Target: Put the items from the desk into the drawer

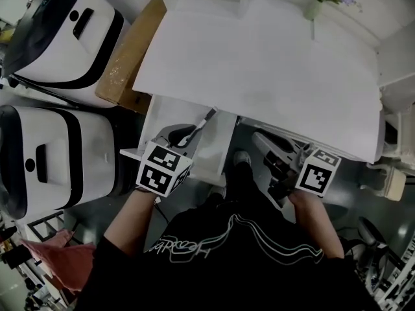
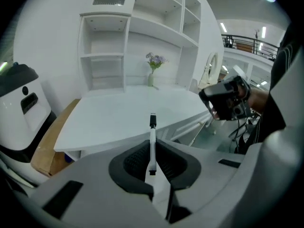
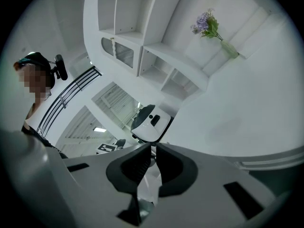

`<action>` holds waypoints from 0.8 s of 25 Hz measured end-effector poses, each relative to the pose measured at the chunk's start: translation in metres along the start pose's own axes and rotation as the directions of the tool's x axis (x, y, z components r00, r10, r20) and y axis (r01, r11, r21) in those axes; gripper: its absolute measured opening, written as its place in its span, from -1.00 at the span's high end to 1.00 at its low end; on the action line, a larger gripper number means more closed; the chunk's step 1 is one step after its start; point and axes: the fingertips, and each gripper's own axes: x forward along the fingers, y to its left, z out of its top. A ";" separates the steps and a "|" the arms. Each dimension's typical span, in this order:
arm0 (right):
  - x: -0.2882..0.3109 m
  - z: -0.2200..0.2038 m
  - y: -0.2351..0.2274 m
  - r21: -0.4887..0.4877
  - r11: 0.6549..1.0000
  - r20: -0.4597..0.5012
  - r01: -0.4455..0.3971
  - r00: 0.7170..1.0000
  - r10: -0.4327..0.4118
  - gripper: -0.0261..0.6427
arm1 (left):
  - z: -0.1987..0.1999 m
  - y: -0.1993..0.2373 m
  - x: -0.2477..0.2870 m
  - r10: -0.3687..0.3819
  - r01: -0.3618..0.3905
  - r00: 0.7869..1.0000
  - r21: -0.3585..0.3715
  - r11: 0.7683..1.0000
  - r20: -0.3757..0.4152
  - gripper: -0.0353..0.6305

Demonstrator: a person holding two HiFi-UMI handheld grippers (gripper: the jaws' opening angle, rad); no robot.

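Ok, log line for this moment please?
left gripper: shut on slim white stick | right gripper: jaws together, nothing between | desk: only flower vase in view

No text, label or number is legible.

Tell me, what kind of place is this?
Probably a pretend study corner set up inside a big lab or hall. There is a white desk with shelves and a flower vase, but white machines stand beside it and an upper-floor railing shows behind.
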 end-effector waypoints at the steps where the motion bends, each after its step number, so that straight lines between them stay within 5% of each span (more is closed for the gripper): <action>1: 0.002 -0.002 -0.001 0.002 1.000 -0.005 0.000 1.000 0.000 0.74 | -0.009 0.003 0.004 0.009 -0.009 1.000 0.028 1.000 -0.021 0.73; 6: 0.005 -0.010 -0.012 0.021 1.000 -0.039 0.019 0.999 -0.018 0.74 | -0.047 0.017 0.033 0.029 -0.017 0.992 0.094 0.995 -0.123 0.73; 20: 0.011 0.018 -0.061 0.038 0.997 -0.100 0.073 0.993 -0.069 0.74 | -0.128 0.091 0.145 0.039 -0.042 0.943 -0.003 0.999 -0.330 0.73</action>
